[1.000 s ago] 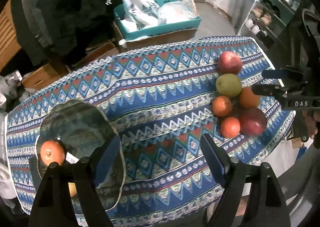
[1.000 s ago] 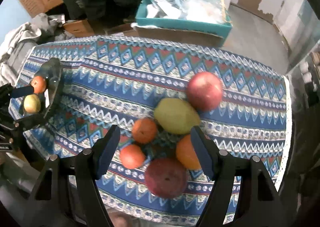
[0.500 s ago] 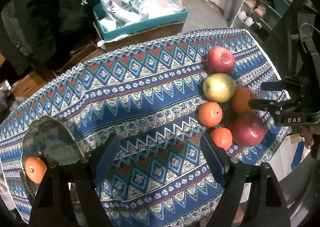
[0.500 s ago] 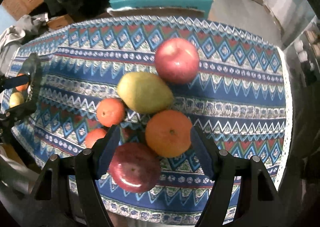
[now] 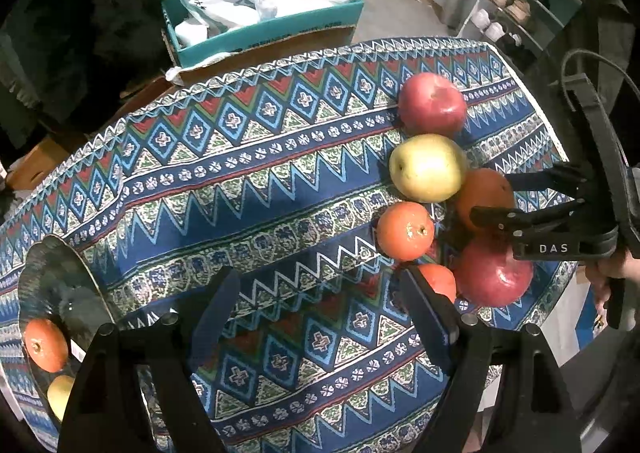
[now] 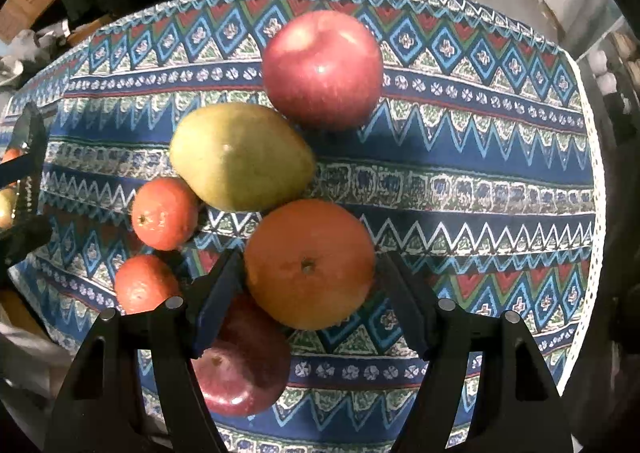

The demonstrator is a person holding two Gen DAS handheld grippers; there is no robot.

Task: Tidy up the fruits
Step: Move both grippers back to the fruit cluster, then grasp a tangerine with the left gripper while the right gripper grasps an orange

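Note:
Several fruits cluster on the patterned tablecloth (image 5: 248, 181): a red apple (image 6: 322, 69), a green-yellow pear (image 6: 240, 157), a big orange (image 6: 308, 245), two tangerines (image 6: 164, 213) (image 6: 144, 285) and a second red apple (image 6: 244, 365). My right gripper (image 6: 311, 263) points down over the big orange, open, with its fingers on either side of the fruit. The left wrist view shows the right gripper (image 5: 496, 195) straddling that orange (image 5: 486, 189). My left gripper (image 5: 320, 285) hangs open and empty over bare cloth. A glass plate (image 5: 60, 285) at the left holds a tangerine (image 5: 46, 345) and a yellow fruit (image 5: 60, 393).
Beyond the table's far edge stands a teal box (image 5: 272, 29) stuffed with bags. A shoe rack (image 5: 520, 5) is at the back right. A hand (image 5: 612, 269) holds the right gripper by the table's right edge. Dark clothing hangs at the back left.
My right gripper came down onto the fruit cluster until the big orange sat between its fingers. My left gripper moved right, away from the plate, and sank a little.

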